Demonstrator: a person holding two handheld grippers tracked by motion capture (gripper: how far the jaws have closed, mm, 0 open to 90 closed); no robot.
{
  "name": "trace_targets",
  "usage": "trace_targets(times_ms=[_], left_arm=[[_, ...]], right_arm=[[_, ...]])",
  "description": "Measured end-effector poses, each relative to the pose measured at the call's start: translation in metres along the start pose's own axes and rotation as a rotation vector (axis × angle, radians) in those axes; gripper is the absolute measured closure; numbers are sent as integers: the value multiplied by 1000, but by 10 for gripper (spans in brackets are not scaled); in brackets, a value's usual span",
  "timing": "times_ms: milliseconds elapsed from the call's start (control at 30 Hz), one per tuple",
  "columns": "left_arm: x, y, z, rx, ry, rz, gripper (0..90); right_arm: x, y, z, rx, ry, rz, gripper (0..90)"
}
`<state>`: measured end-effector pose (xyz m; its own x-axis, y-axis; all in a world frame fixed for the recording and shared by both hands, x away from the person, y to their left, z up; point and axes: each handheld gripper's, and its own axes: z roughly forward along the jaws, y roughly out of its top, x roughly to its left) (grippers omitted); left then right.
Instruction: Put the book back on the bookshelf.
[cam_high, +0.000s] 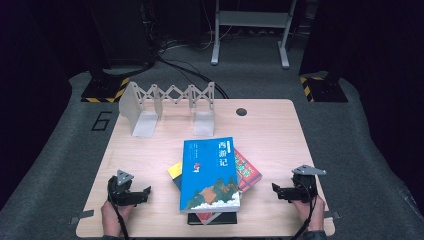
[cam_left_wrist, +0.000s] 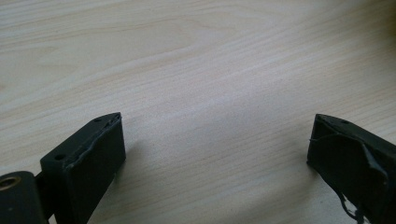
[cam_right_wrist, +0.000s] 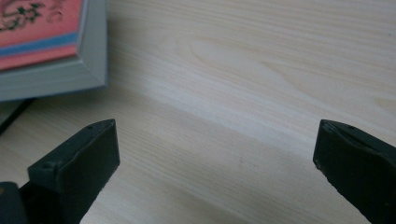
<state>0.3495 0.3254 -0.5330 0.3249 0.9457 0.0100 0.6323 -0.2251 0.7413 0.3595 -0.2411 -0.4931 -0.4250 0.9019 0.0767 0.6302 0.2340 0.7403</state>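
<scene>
A blue book (cam_high: 210, 172) tops a loose pile at the table's front middle, over a red book (cam_high: 247, 172), a yellow one (cam_high: 175, 171) and a dark one (cam_high: 212, 218). To the pile's left my left gripper (cam_high: 145, 192) rests low over bare wood, open, nothing between its jaws (cam_left_wrist: 215, 140). On the pile's right my right gripper (cam_high: 276, 191) is open too, its jaws wide apart over the table (cam_right_wrist: 215, 144). The red book's corner (cam_right_wrist: 46, 42) lies at the upper left of the right gripper view.
A grey expandable book rack (cam_high: 167, 107) stands at the back left of the wooden table (cam_high: 270, 135). A round cable hole (cam_high: 241, 111) sits near the back edge. A metal stand (cam_high: 250, 30) and cables lie on the floor beyond.
</scene>
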Motion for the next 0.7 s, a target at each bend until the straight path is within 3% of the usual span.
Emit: trace_targets(times_ms=[367, 700], left_arm=[[0, 0, 0, 1, 0, -1, 41], [0, 0, 0, 2, -3, 2, 45]], right_arm=[[20, 31, -16, -29, 60, -25, 1], [44, 58, -23, -62, 120, -98, 11]])
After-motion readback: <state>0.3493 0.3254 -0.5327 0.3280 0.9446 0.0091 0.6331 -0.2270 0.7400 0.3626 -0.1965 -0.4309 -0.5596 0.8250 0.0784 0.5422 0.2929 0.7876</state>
